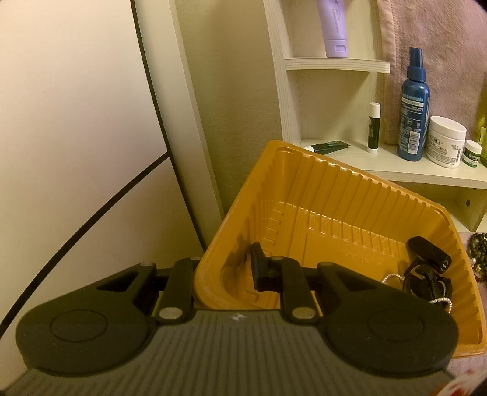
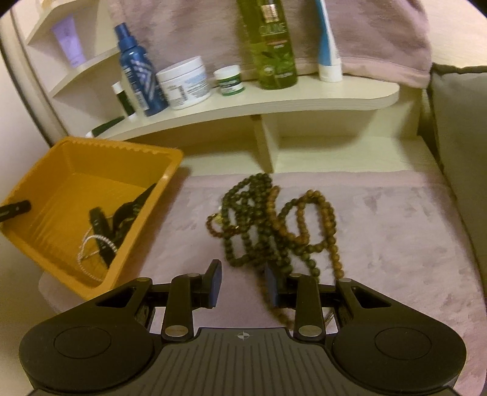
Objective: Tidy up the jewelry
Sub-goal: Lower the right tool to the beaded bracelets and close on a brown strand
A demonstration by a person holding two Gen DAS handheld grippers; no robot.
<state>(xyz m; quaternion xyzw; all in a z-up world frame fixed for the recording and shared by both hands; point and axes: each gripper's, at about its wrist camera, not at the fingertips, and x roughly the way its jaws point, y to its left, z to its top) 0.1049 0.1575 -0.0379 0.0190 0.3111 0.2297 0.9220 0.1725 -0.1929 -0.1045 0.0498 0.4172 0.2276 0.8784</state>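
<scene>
Pink plush cloth (image 2: pixel 395 231) covers the surface, its pile brushed in soft patches, and it runs back to a pale wooden shelf unit (image 2: pixel 274 100) against the wall. A grey cushion (image 2: pixel 456 137) closes off the cloth's right edge. More pink fabric hangs behind the shelf.

On the curved shelf stand a blue spray bottle (image 2: pixel 137 73), a white cream jar (image 2: pixel 185 82), a small green-labelled pot (image 2: pixel 228 79), a tall green bottle (image 2: pixel 274 45) and a white and blue tube (image 2: pixel 327 42). A lilac tube (image 1: pixel 333 27) stands on a higher shelf in the corner.

An orange plastic tray (image 2: pixel 39 237) sits tilted at the cloth's left edge, below the shelf. The left gripper (image 1: pixel 225 271) is closed on the tray's side wall, one finger inside and one outside. A silver chain (image 2: pixel 91 243) and some black items (image 2: pixel 100 228) lie in the tray's lower corner.

Dark green and brown bead necklaces (image 2: pixel 274 222) lie tangled in a heap near the middle of the cloth, just right of the tray. The right gripper (image 2: pixel 243 286) hovers at the heap's near edge, jaws partly apart and gripping nothing, with strands passing beside its right finger.
</scene>
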